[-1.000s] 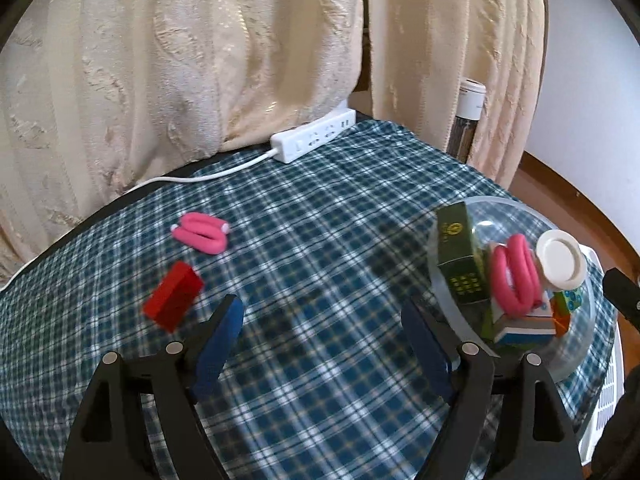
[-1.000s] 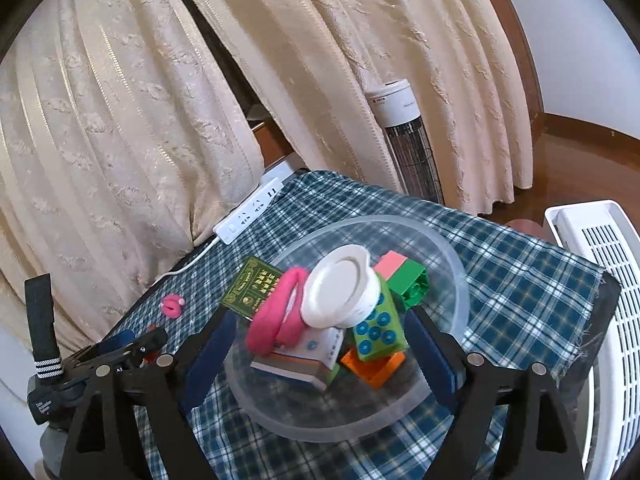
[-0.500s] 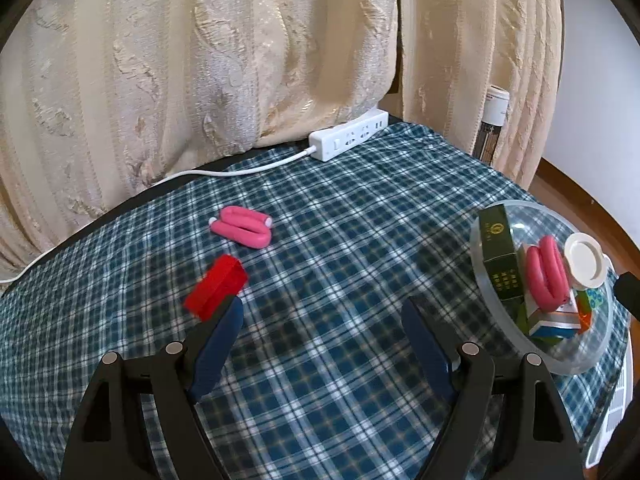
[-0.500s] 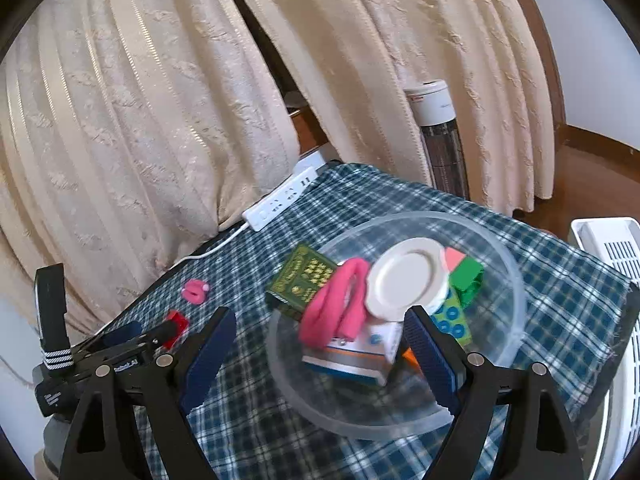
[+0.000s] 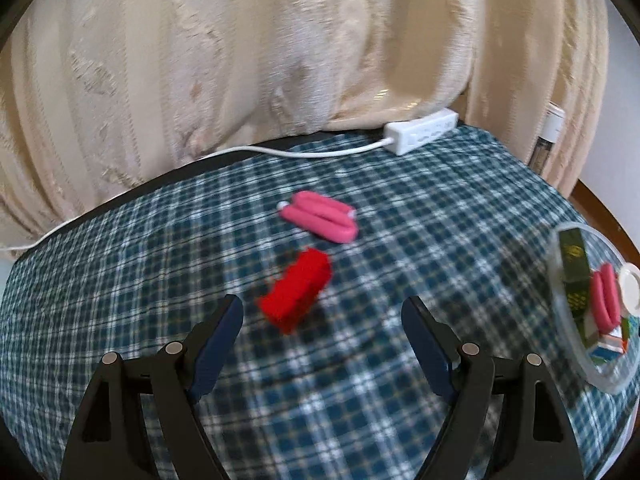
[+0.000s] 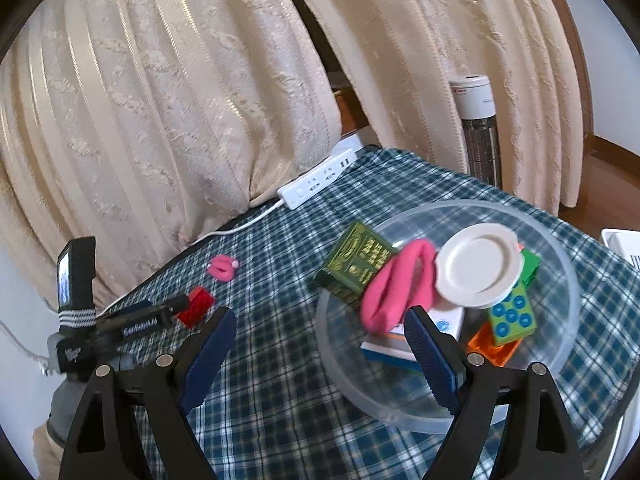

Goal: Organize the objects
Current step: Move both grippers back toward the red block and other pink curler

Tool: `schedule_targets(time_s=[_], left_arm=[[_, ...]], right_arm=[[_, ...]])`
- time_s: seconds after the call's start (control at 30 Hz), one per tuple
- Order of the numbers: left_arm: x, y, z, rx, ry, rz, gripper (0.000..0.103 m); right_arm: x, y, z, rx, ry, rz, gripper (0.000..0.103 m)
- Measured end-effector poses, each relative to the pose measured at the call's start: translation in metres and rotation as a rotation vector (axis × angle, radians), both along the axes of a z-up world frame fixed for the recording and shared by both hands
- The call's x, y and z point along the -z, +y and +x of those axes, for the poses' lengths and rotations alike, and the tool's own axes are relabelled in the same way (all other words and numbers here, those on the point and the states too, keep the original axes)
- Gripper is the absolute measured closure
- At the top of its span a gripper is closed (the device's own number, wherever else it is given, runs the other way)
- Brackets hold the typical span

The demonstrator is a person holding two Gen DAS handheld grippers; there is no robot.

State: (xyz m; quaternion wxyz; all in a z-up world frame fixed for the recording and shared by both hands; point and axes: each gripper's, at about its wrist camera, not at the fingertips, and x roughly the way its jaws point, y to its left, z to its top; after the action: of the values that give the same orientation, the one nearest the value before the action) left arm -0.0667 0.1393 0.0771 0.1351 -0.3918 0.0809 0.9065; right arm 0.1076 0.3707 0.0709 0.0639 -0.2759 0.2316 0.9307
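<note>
Both grippers stand with jaws spread wide and nothing between them: the left gripper [image 5: 322,312] fills the bottom of the left wrist view, the right gripper [image 6: 320,320] the bottom of the right wrist view. Cream curtains [image 6: 180,100] cover the upper half of each frame above a table under a blue-green checked cloth [image 5: 400,400]. At centre right of the right wrist view sits a clear bowl [image 6: 560,280] holding a green box [image 6: 356,260], a pink foam roller [image 6: 400,288], a white lid [image 6: 478,264] and coloured blocks [image 6: 512,320]. A white power strip [image 5: 420,136] lies at the cloth's far edge. In the left wrist view a second pink roller [image 5: 320,216] lies centre frame, with a red block [image 5: 296,292] just below it, just above the left gripper's fingertips and apart from them.
</note>
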Motion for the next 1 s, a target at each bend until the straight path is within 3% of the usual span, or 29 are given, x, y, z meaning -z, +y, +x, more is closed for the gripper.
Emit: schedule_targets(time_s=[1.0], left_arm=[[0.054,-0.022,-0.048,-0.060,-0.107,0.002,0.022]], right_arm=[[0.021,-0.061,-0.089,-0.195,-0.086,0.105,0.014]])
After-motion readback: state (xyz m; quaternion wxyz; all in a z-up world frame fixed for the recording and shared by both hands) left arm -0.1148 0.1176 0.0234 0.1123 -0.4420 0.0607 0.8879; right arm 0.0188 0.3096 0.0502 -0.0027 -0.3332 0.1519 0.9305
